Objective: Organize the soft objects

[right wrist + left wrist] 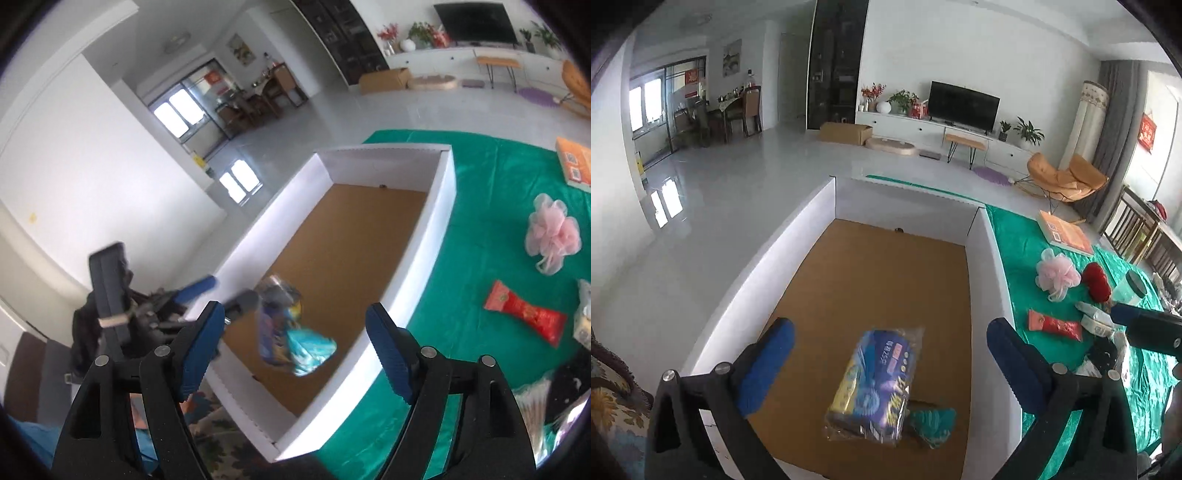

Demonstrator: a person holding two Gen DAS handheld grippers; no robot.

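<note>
A white cardboard box [988, 258] with a brown floor sits on a green cloth; it also shows in the right wrist view [441, 206]. A blue plastic packet [873, 384] is between and below my open left gripper [890, 350], free of both fingers, above the box floor beside a teal soft item [932, 422]. In the right wrist view the packet [277, 325] is blurred inside the box, with the teal item [312, 349] by it. My right gripper [295, 343] is open and empty over the box's near corner. The left gripper's fingers [199, 286] show at the box's left wall.
On the green cloth [1015, 243] right of the box lie a pink bath pouf [1056, 273], a red soft toy [1097, 282], a red packet [1054, 325], a jar [1130, 288] and an orange book [1065, 232]. Patterned fabric [218, 439] lies in front of the box.
</note>
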